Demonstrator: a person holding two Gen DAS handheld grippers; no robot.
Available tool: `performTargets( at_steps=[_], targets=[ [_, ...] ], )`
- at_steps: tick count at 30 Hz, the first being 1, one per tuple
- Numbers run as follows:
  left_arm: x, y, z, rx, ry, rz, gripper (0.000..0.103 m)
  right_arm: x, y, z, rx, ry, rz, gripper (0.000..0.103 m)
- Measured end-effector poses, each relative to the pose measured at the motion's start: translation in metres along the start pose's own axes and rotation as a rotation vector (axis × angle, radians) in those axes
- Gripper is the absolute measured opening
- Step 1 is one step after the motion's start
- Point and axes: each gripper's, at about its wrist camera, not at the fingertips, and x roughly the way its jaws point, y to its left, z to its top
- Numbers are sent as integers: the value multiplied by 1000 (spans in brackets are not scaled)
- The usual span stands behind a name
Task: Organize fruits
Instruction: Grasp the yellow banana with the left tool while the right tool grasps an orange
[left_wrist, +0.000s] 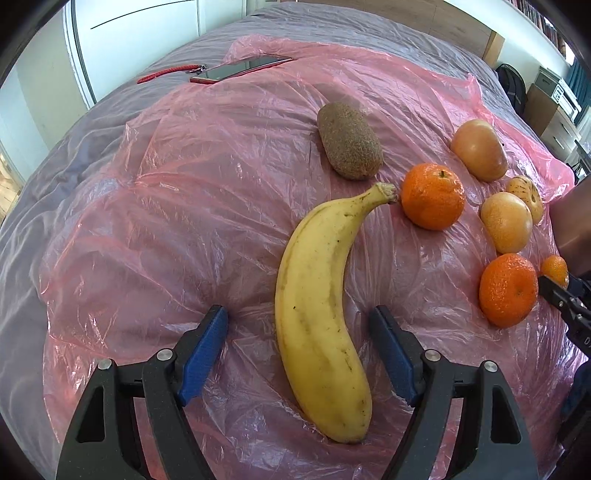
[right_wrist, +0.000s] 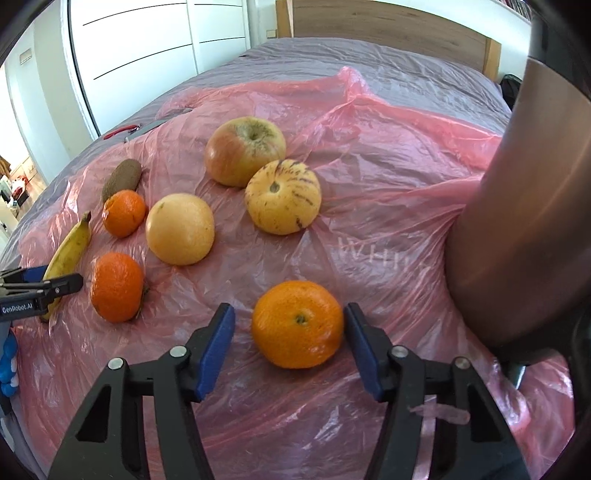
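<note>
Both grippers look set up for a grab, nothing clamped yet. Left gripper (left_wrist: 299, 350) has fingers wide apart w/ the banana (left_wrist: 325, 306) lying between them lengthwise, gaps on both sides, no pad touching. Right gripper (right_wrist: 290, 350) also has fingers apart, straddling the near mandarin (right_wrist: 297, 324); right pad looks touching or just about at the skin, left pad clearly off it. Best guess for the step: shut the right gripper on the mandarin, centring first so both pads meet at its widest part, squeeze gently since the peel is soft and the round fruit could roll on the slick pink plastic sheet (right_wrist: 369, 166) over the bed. For the banana, close across mid-body not the tip, else it'll pivot; sheet is wrinkly and may bunch up under the pads, so keep tips just above it. Taking the near mandarin as landmark, from the right wrist view: two more mandarins beyond and to its left, one (right_wrist: 117, 286) close to the left gripper's tip, one (right_wrist: 123, 212) farther; a pale yellow round fruit (right_wrist: 180, 229) between those and a striped yellow fruit (right_wrist: 282, 195) straight beyond; an apple (right_wrist: 245, 149) behind that, touching it; a kiwi (right_wrist: 122, 179) far left. A big metallic pot-like thing (right_wrist: 517, 221) stands just right of the mandarin, tight clearance for the right finger. Phone (left_wrist: 240, 68) and red cord (left_wrist: 166, 74) sit well away at the far edge, no obstacle
</note>
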Motion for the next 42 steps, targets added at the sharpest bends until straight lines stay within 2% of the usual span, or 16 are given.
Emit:
performTargets(
  at_steps=[5, 11, 18, 22, 24, 27, 29, 33, 42],
  targets=[
    [6, 1, 0, -12, -1, -14, 79, 5, -2, -6, 8, -23, 12, 64],
    [7, 0, 1, -25, 7, -20, 82, 7, -5, -10, 24, -53, 22, 57],
    [10, -3, 3, -16, 8, -16, 83, 7, -10, -10, 43, -71, 27, 28],
    [8, -2, 3, -22, 4, -19, 82, 5, -11, -11, 46, -86, 33, 26],
    [6, -2, 2, -21, -3, -17, 79, 5, -11, -11, 45, -89, 33, 26],
    [1, 0, 0, -21, -17, -14, 67, 3, -11, -11, 44, -96, 35, 25],
    [-2, -1, 0, -18, -25, -12, 53, 2, -11, -12, 44, -101, 35, 25],
    [-6, -3, 0, -13, -42, -20, 34, 2, -11, -12, 42, -107, 42, 25],
    [-14, 3, 1, -44, -68, -44, 28, 0, -10, -12, 37, -119, 51, 25]
  ],
)
